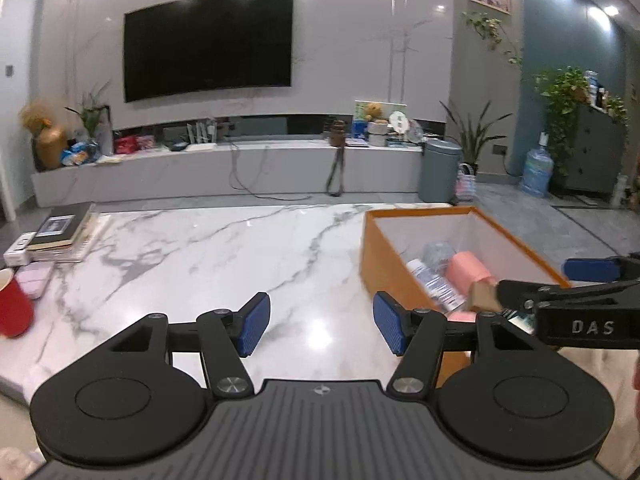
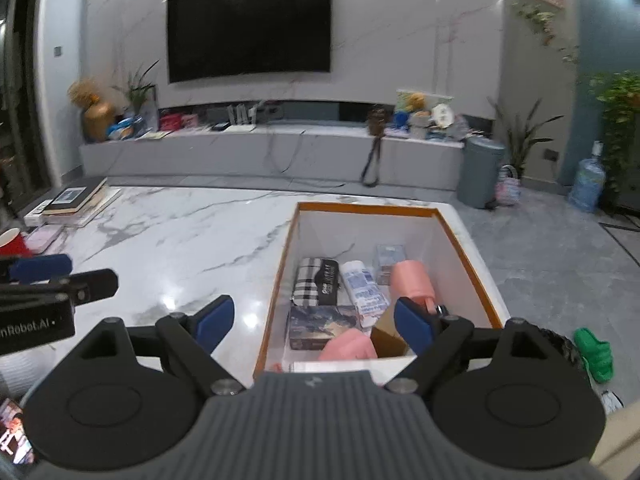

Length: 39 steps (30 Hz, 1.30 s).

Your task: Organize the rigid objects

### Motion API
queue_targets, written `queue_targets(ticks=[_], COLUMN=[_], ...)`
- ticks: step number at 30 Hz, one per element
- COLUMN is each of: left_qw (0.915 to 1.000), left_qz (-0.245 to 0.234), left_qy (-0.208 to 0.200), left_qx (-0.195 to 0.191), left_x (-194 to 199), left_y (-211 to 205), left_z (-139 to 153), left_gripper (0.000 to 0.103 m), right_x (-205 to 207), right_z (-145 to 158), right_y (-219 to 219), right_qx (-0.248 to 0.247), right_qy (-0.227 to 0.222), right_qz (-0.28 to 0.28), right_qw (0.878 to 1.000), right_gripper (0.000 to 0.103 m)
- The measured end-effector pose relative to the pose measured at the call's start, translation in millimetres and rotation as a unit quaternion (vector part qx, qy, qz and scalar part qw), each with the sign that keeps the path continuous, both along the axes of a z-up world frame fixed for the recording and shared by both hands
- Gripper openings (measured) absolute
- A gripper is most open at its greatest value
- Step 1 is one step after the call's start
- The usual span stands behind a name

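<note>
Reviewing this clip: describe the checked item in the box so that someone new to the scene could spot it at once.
On the white marble table stands an orange-rimmed box with white inner walls. Look at its left side in the right wrist view: the black-and-white plaid pouch lies there, beside a dark item with pale lettering. It is the only checked thing; its neighbours are a labelled white bottle and plain pink pieces.
</note>
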<state>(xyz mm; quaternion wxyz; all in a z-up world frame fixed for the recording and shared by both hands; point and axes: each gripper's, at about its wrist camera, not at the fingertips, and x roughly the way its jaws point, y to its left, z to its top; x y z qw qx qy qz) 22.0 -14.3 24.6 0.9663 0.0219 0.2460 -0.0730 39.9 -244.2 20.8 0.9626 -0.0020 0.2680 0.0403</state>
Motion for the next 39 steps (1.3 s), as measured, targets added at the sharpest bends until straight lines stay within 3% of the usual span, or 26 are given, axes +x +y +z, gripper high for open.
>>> queue_targets(ticks=[5, 10, 15, 26, 39], left_qw=[0.9994, 0.9993, 0.9986, 0.9977, 0.9984], left_qz=[0.029, 0.018, 0.036, 0.034, 0.023], left_qy=[-0.001, 0.013, 0.028, 0.049, 0.038], left_qx=[0.017, 0.03, 0.027, 0.034, 0.035], left_x=[-16, -20, -23, -25, -29], left_y=[5, 4, 5, 3, 0], left_z=[-23, -33, -48, -57, -50], left_gripper=[0.081, 0.084, 0.088, 0.088, 0.089], right_x=[-17, -23, -17, -18, -20], right_z=[-22, -48, -59, -64, -63], right_y=[7, 6, 2, -2, -4], right_qx=[-0.02, -0.014, -0.007, -0.003, 0.001], right_qy=[-0.031, -0.024, -0.009, -0.008, -0.011], right_qz=[-0.028, -0.041, -0.045, -0.038, -0.035], right_qw=[0.999, 0.999, 0.999, 0.999, 0.999], right_gripper=[0.092, 0.096, 0.097, 0.097, 0.097])
